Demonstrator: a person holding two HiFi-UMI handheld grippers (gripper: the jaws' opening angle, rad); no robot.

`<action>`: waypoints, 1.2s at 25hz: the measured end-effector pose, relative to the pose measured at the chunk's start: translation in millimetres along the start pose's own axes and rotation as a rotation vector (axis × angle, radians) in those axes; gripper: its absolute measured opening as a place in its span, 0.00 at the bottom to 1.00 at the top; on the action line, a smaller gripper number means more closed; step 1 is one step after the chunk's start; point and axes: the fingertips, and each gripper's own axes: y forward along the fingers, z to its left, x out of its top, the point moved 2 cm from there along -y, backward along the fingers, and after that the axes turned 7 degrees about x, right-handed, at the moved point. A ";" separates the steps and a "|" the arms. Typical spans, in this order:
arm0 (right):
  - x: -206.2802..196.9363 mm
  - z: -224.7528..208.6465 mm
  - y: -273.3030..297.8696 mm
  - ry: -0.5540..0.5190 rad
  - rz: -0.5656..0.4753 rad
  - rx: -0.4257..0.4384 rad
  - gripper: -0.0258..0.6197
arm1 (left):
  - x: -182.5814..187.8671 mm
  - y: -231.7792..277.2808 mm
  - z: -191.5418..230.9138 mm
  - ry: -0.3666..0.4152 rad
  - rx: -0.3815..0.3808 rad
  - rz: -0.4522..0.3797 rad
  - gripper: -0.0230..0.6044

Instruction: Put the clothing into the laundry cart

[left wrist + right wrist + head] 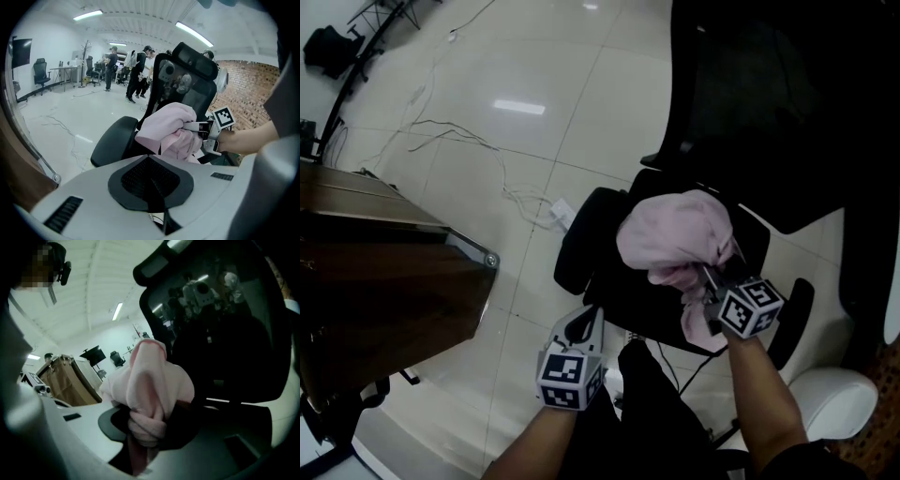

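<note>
Right hand-held gripper (709,277) clamps the pink garment (673,232), which bunches beyond its jaws above the chair (581,246).

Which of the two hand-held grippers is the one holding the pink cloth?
The right hand-held gripper: its jaws clamp the pink garment, while the left hand-held gripper holds nothing.

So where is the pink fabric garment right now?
Right of centre in the head view: the pink fabric garment is bunched in the right gripper, over the seat of the black office chair.
</note>
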 end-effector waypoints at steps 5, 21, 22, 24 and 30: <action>46.7 27.3 -48.1 -0.021 -0.095 -0.033 0.25 | 25.9 -33.4 -8.2 0.053 -0.019 -0.065 0.04; 148.5 182.4 -127.9 -0.052 -0.273 0.067 0.25 | 92.2 -164.7 -6.3 0.106 -0.012 -0.287 0.04; 156.7 191.3 -132.3 -0.054 -0.284 0.077 0.24 | 94.7 -173.7 -4.7 0.110 -0.007 -0.300 0.04; 173.8 210.1 -139.6 -0.061 -0.305 0.096 0.24 | 99.3 -192.7 0.2 0.118 0.005 -0.323 0.04; 228.6 277.8 -151.8 -0.122 -0.361 0.166 0.24 | 104.8 -257.5 30.2 0.123 0.052 -0.391 0.04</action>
